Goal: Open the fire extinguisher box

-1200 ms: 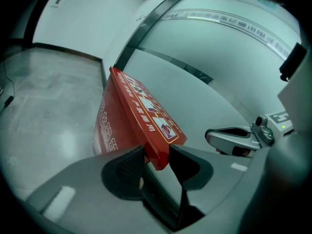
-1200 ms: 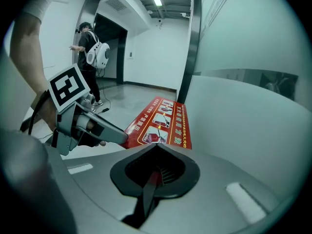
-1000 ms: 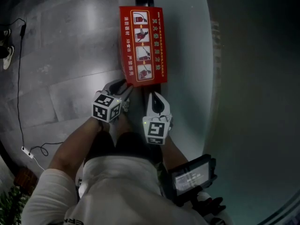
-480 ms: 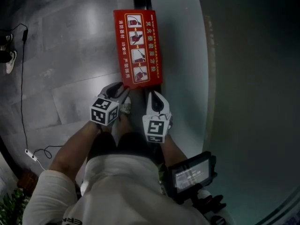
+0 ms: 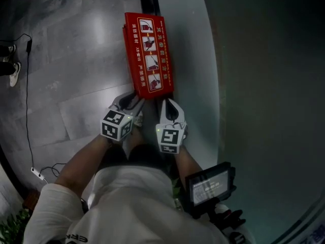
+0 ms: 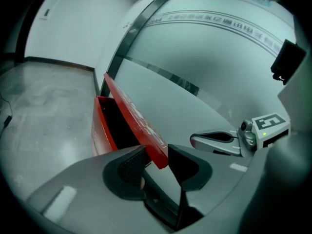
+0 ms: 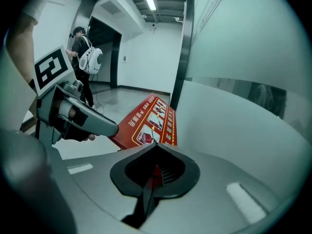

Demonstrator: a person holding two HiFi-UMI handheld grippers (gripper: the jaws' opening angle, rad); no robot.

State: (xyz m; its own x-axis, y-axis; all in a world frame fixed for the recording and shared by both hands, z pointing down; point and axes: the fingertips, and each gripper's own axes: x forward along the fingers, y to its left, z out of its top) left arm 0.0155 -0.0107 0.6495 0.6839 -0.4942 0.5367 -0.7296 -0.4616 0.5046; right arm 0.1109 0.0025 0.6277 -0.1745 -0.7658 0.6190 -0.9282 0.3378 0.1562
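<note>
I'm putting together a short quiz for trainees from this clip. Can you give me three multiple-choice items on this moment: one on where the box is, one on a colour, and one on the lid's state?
1. Where does the fire extinguisher box stand?
A. On a table
B. On the floor beside the frosted glass wall
C. On a shelf

2. What colour is its lid?
A. Blue
B. Yellow
C. Red

3. How is the lid?
A. Flat shut
B. Raised ajar
C. Taken off

Answers:
1. B: the head view shows it on grey tiles along the glass.
2. C: the lid is red with picture panels.
3. B: the left gripper view shows the dark inside under the lid. The left gripper holds the lid's corner, and its jaws have just been closing.
</note>
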